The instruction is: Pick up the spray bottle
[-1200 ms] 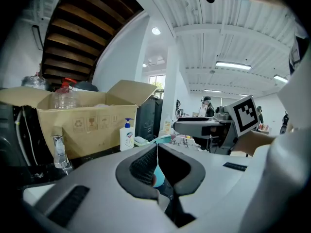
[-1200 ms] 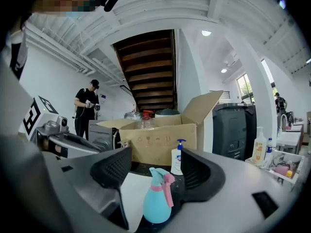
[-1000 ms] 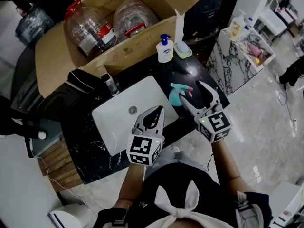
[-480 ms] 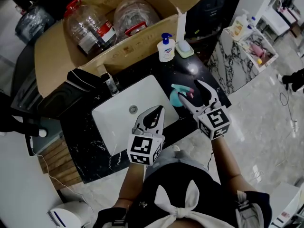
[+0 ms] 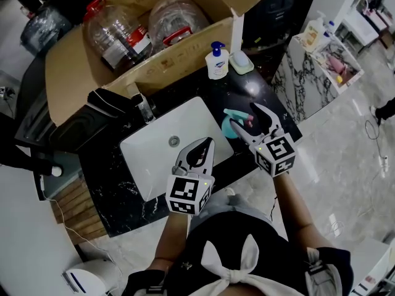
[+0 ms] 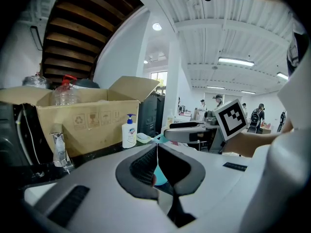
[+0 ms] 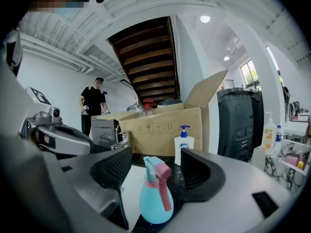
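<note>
A teal spray bottle (image 5: 232, 124) with a pink trigger stands upright on the black counter (image 5: 111, 184), at the right rim of the white sink (image 5: 154, 159). My right gripper (image 5: 248, 118) is open, one finger on each side of the bottle. In the right gripper view the bottle (image 7: 155, 200) stands between the two dark pads (image 7: 201, 174), and a gap shows on both sides. My left gripper (image 5: 199, 148) hovers over the sink's front edge, shut and holding nothing. In the left gripper view its jaws (image 6: 156, 161) meet, with a bit of the teal bottle (image 6: 160, 178) visible behind them.
A white pump soap bottle (image 5: 216, 61) and a soap dish (image 5: 241, 63) stand behind the spray bottle, against an open cardboard box (image 5: 154, 66) holding plastic jugs. A faucet (image 5: 143, 108) rises at the sink's back left. The counter ends just right of the bottle.
My right gripper has edged forward and left, so its fingers now reach further round the spray bottle. The left gripper and the bottle have stayed put.
</note>
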Demonstrator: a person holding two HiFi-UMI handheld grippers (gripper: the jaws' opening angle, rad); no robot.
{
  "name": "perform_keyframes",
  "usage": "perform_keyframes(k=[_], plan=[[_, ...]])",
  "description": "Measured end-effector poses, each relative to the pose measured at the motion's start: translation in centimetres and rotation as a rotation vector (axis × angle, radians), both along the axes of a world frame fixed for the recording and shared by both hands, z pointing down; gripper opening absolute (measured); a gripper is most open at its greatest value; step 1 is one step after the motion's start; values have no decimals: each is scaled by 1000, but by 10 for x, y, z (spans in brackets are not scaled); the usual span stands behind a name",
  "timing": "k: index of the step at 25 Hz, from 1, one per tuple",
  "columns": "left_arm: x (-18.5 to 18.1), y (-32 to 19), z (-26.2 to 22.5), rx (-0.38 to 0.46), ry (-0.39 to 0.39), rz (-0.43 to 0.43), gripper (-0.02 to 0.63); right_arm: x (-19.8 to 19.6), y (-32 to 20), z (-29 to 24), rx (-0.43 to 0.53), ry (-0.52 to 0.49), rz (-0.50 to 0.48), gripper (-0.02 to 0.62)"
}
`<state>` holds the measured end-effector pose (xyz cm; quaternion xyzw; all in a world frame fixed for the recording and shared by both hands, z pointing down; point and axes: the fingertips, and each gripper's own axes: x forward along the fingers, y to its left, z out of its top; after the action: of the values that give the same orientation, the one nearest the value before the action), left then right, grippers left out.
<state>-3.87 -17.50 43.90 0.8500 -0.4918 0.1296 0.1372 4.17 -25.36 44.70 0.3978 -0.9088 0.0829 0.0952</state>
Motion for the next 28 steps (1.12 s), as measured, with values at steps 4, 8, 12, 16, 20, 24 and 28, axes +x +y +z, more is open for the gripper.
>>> perform_keyframes(k=[4,8,12,16,20,24,28], plan=[[0,1,-1,1,0,0,28,-2,-3,6,-16,-3,-4,298],[0,0,-1,1,2,-2,28,-5,-6,14,-31,6,-17,298],[1,1,-1,0,1,0,28,-10,-8,21,-46,23,-36,298],[2,1,-2,0,2,0,28,-14,-8,28,-55,44,-50,298],[0,1,-1,-1,1,-2,28,-16,-9,34,-54,63,-48,298],[-1,2,1,-2,0,-6,28,-16,-10,40,-63,76,-49,298],[-2,3,1,-4,-3,-7,28,-17,-10,44,-67,88,-51,296]])
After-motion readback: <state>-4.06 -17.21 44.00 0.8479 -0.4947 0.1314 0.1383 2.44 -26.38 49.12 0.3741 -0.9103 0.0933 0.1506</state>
